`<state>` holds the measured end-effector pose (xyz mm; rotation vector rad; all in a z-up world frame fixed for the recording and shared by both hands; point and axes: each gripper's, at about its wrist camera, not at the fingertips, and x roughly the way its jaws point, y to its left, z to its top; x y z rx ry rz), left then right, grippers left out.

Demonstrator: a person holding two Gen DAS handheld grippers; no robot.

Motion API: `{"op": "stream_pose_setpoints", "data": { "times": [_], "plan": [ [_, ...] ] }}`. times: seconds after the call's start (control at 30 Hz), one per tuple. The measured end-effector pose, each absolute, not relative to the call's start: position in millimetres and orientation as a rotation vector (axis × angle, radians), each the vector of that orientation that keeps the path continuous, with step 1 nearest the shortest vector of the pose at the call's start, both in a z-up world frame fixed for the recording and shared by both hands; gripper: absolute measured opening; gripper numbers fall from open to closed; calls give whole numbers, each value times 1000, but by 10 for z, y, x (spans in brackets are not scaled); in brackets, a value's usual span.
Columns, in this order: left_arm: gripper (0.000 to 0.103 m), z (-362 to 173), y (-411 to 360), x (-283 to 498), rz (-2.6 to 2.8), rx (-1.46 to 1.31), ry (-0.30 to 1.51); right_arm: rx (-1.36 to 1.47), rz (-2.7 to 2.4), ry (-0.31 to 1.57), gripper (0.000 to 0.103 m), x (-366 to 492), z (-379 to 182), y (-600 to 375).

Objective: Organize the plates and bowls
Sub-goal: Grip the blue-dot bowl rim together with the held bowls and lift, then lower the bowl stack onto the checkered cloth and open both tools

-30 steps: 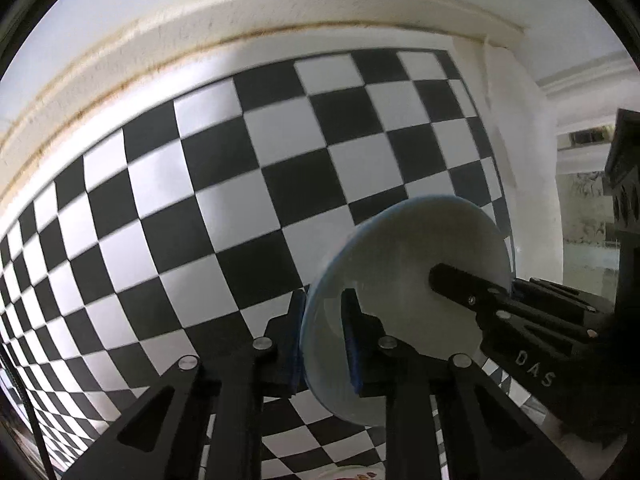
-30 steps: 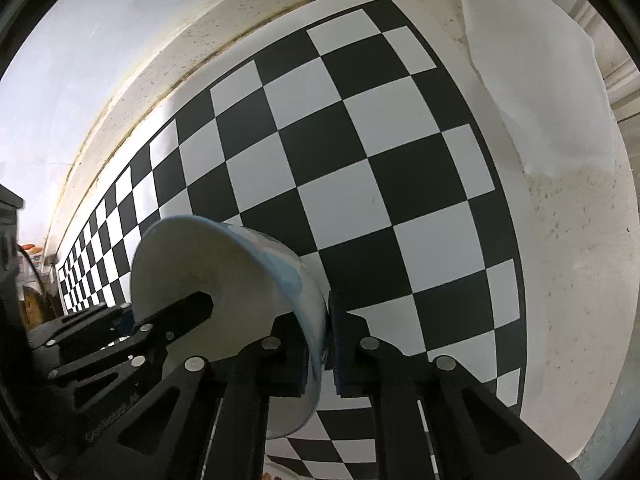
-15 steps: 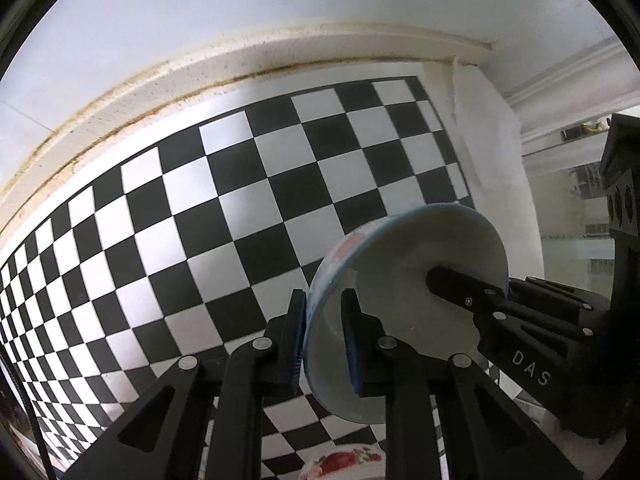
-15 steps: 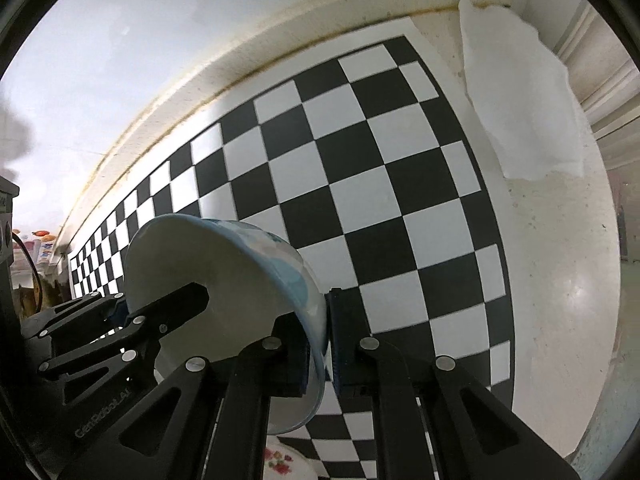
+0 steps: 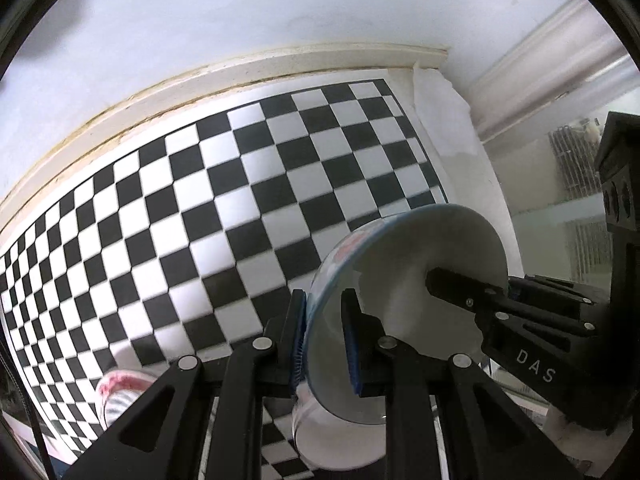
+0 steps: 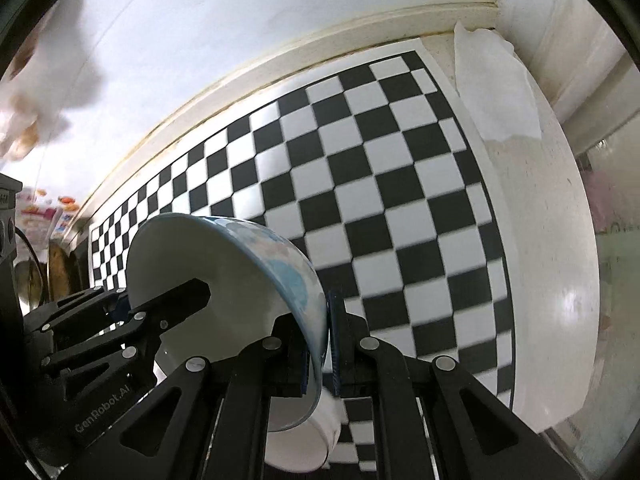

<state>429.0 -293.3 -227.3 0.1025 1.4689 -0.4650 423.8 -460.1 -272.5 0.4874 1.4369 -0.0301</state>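
Both grippers hold one white bowl with a blue patterned outside (image 5: 404, 272), lifted above the checkered cloth. My left gripper (image 5: 326, 340) is shut on its left rim. My right gripper (image 6: 320, 344) is shut on the opposite rim, and the bowl (image 6: 224, 264) tilts with its white inside facing the camera. The right gripper also shows in the left wrist view (image 5: 480, 300), and the left gripper in the right wrist view (image 6: 160, 308). A white bowl (image 5: 340, 440) sits below the held one, partly hidden; it also shows in the right wrist view (image 6: 304, 444).
A black-and-white checkered cloth (image 5: 240, 200) covers the white counter (image 6: 548, 280). A pink floral bowl (image 5: 120, 392) sits at the lower left. A white paper towel (image 6: 496, 92) lies in the far right corner by the wall. Packets and a pan (image 6: 36, 240) stand at far left.
Both grippers have risen with the bowl, so more cloth and wall show. A white bowl beneath and a pink floral bowl have come into view.
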Motion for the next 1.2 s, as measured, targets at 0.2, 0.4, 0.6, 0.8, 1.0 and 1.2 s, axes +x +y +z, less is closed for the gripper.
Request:
{"op": "stream_pose_setpoints", "data": {
  "times": [0.2,0.4,0.6,0.8,1.0,1.2],
  "plan": [
    [15,-2168,-2739,3864,-463,86,1459,478,-8,1432,10,3765,-2574,-4342],
    [15,-2210,-2595,3530,-454,79,1475,476,12,1455,10,3407,-2639,-4138],
    [15,-2351,-2528,3297,-445,85,1512,488,15,1497,9,3148,-2857,-4027],
    [15,-2571,-2534,3212,-423,98,1556,485,6,1541,9,3016,-3066,-3971],
    [15,-2744,-2532,3200,-401,108,1591,478,0,1590,9,2972,-3259,-3924],
    [15,-2877,-2521,3218,-383,109,1615,464,-7,1622,10,3000,-3376,-3863]
  ]
}}
